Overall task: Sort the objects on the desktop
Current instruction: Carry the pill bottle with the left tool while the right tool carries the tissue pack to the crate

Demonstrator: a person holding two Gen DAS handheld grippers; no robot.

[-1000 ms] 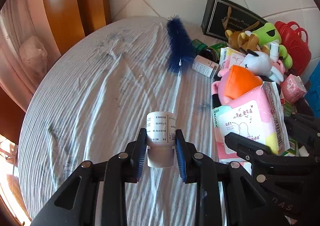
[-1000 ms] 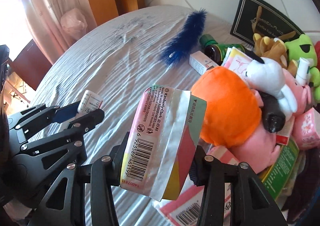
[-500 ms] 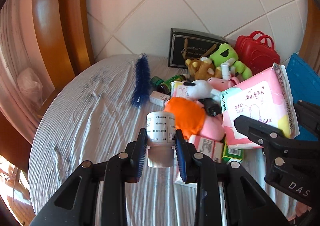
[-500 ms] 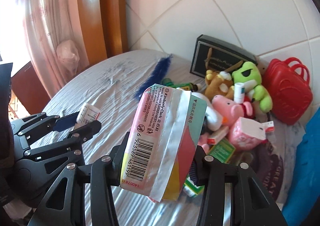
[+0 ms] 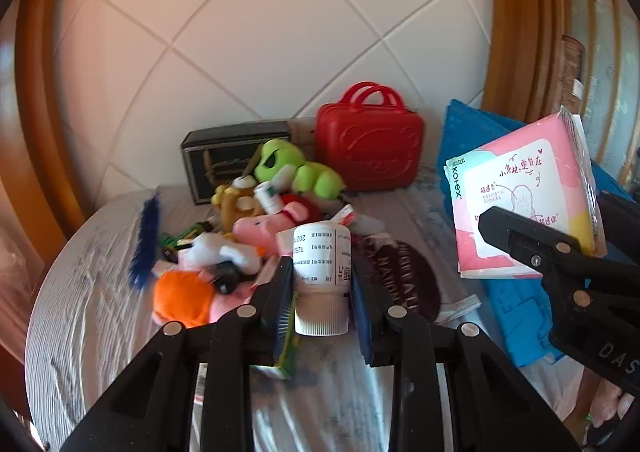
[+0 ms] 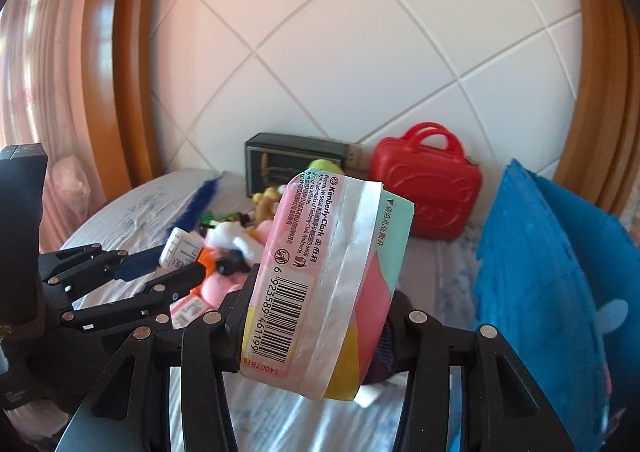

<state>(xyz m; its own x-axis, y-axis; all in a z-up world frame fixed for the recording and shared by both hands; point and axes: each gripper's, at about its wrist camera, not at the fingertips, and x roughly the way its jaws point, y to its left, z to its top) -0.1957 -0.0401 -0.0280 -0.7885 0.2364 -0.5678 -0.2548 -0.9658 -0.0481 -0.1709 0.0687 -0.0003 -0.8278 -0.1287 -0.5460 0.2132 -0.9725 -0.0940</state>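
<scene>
Left fingers (image 5: 286, 292): pressing in on both sides of a white pill bottle (image 5: 322, 276), which is sitting cap-down between the blue pads of the left gripper (image 5: 322, 292).
Right fingers (image 6: 240, 316): clamping a pink Kotex pack (image 6: 324, 284) edge-on in the right gripper (image 6: 320, 328), barcode side facing the right wrist camera.
Pill bottle position: hanging above the near edge of the toy heap, printed label facing the lens, ribbed cap nearest.
Kotex pack position: riding to the right of the bottle in the left wrist view (image 5: 520, 207), raised in front of a blue bag (image 6: 548, 292).
Surface (image 5: 88, 316): wearing a wrinkled pale striped cloth, with the clutter lying in its far middle.
Toy heap: a green frog plush (image 5: 296, 167) lying at the far side, a pink pig plush (image 5: 268, 228) near it, an orange plush (image 5: 184, 300) sitting nearest on the left.
Blue feather (image 5: 146, 240): lying left of the heap, pointing away toward the wall.
Red case (image 5: 370, 143): standing upright at the far right of the heap, against the tiled wall.
Dark box (image 5: 228, 159): leaning at the far side, just left of the red case.
Motion blur: smearing the near cloth in both views.
</scene>
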